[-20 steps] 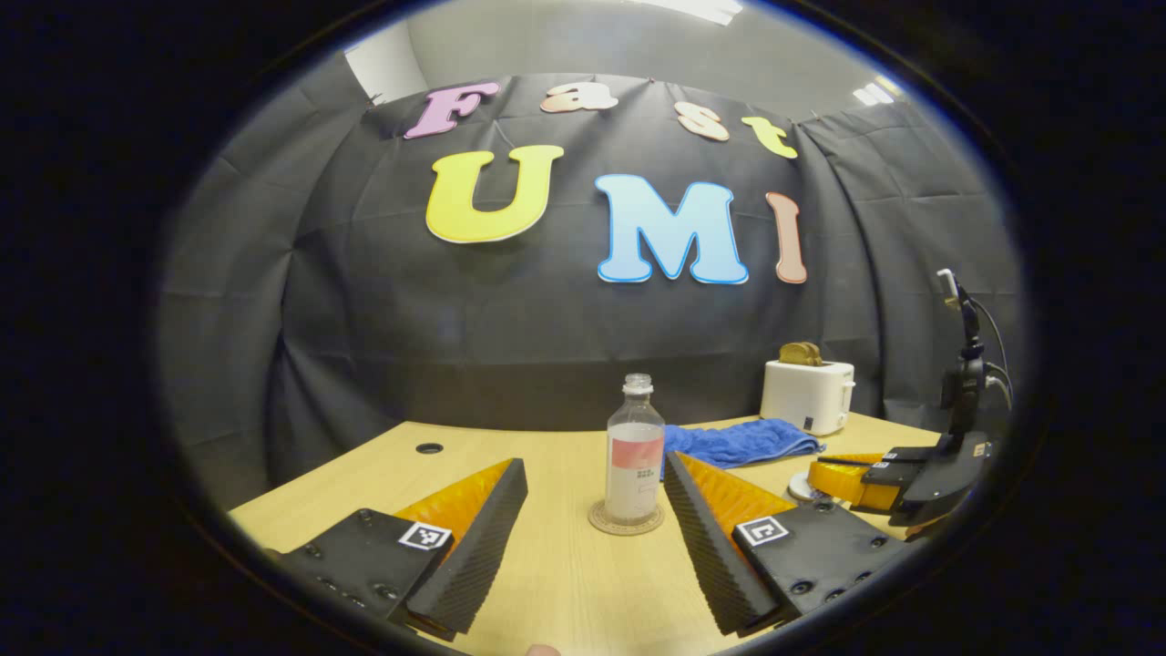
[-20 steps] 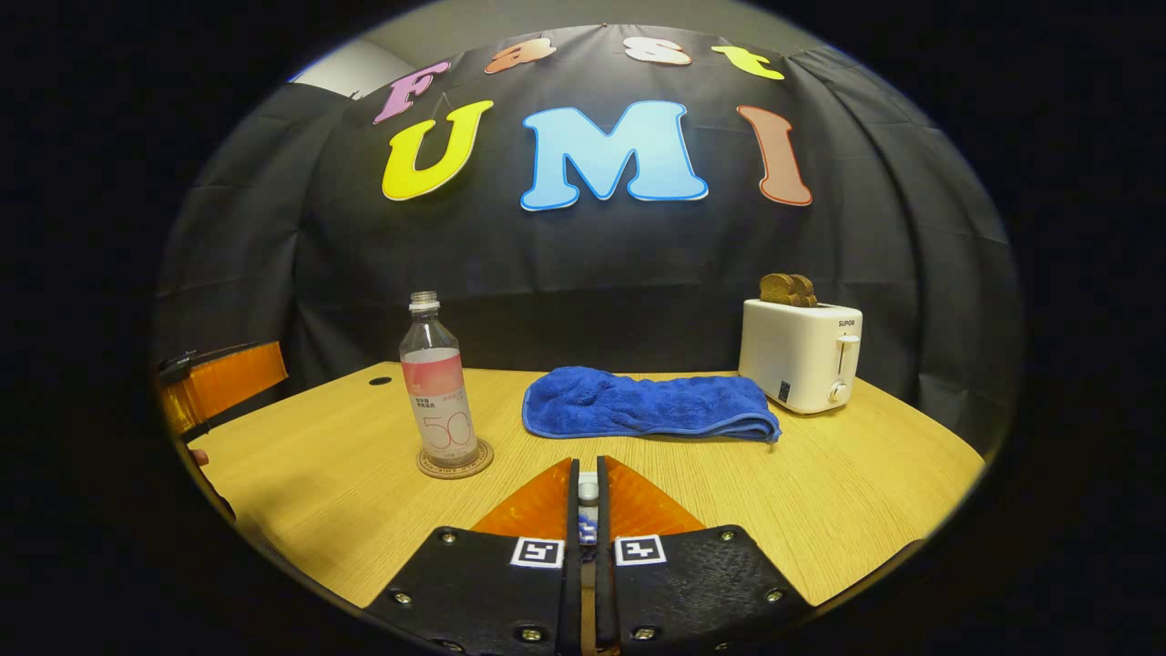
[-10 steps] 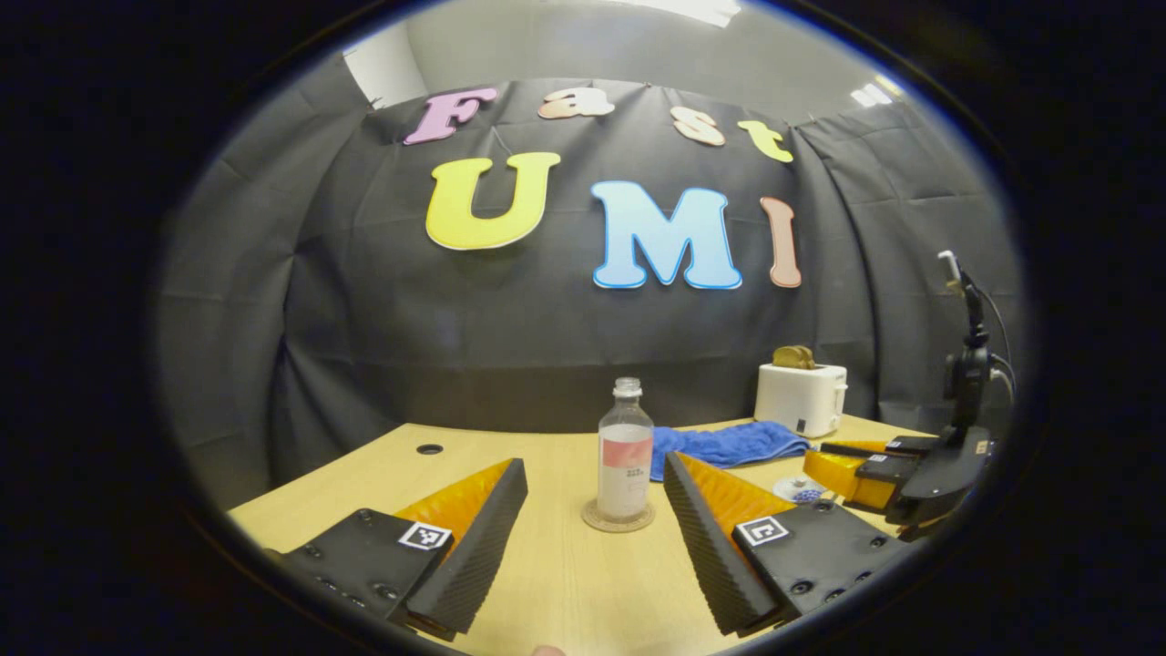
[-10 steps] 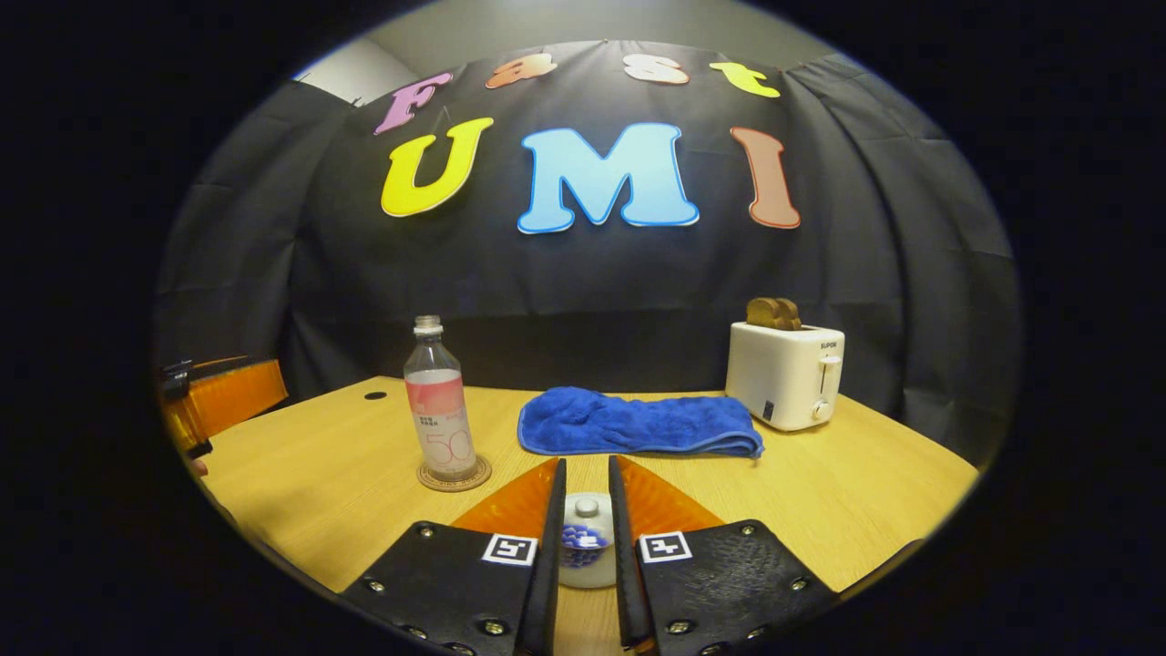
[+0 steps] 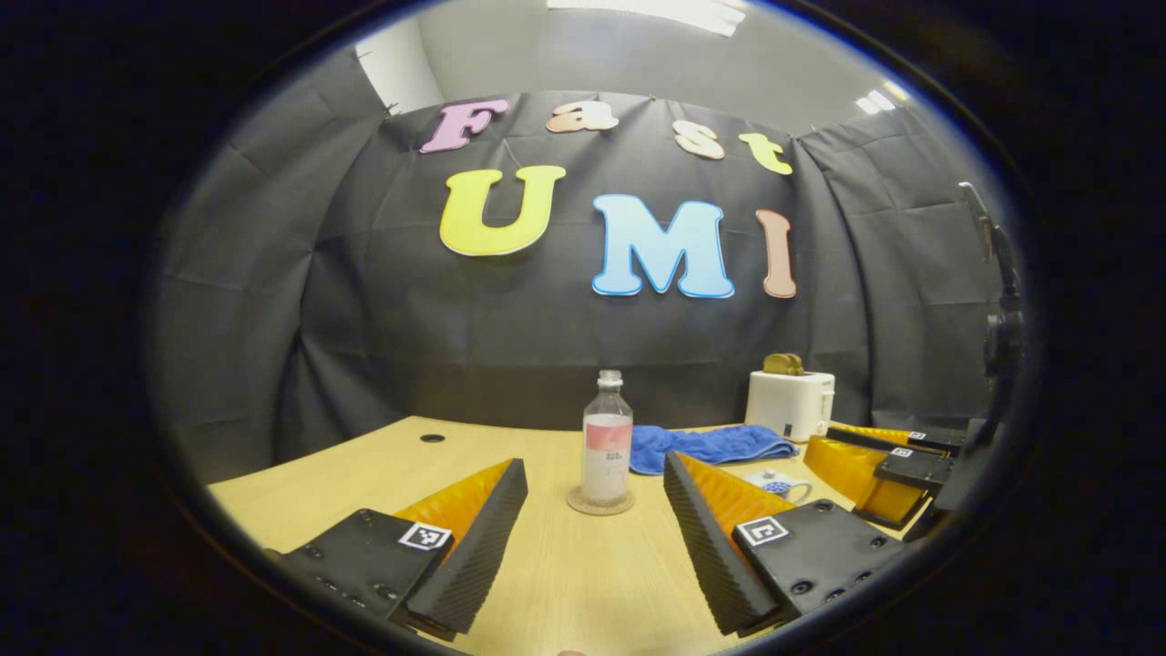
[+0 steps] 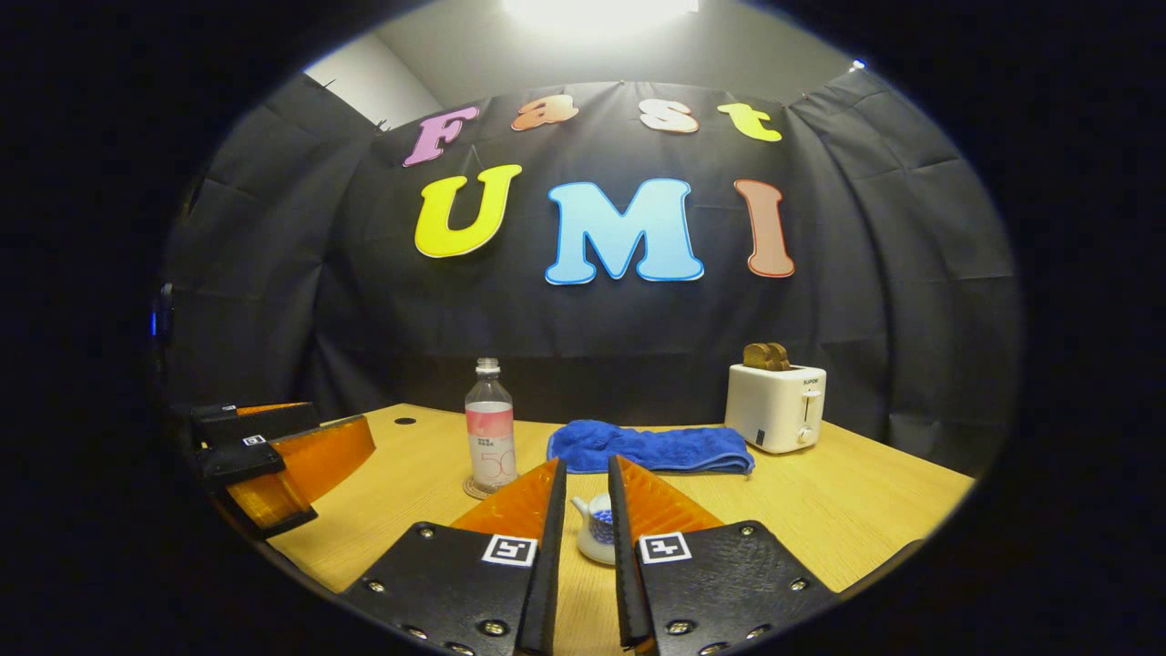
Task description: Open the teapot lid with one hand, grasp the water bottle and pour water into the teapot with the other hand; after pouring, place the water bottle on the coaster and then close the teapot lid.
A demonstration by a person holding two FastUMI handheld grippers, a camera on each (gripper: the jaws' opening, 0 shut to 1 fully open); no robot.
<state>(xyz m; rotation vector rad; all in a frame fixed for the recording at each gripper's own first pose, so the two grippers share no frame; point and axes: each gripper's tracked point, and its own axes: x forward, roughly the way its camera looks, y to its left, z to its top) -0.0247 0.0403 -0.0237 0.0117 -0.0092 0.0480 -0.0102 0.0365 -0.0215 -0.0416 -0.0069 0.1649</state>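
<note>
Two hand-held grippers are ours, one for each hand. Our left hand-held gripper (image 5: 592, 533) is wide open and holds nothing. Our right hand-held gripper (image 6: 583, 538) has its fingers a small way apart and holds nothing too. We see one teapot (image 6: 594, 536), small and white with blue marks, sitting on the bench (image 6: 820, 492) right in front of our right hand-held gripper, in line with the gap between the fingers. Its spout points to the left in the right gripper view. The lid looks like it is on the pot, but it is too small for us to be sure. We see one water bottle (image 5: 606, 439) standing straight up on one round coaster (image 5: 599, 502), straight ahead of our left hand-held gripper and a bit farther off. So the right one is nearer the teapot and the left one is nearer the bottle. We think the job is nearly done, since the bottle is on the coaster. We also count one blue towel (image 6: 651, 448) and one white toaster (image 6: 774, 407) with bread in it, at the back.
</note>
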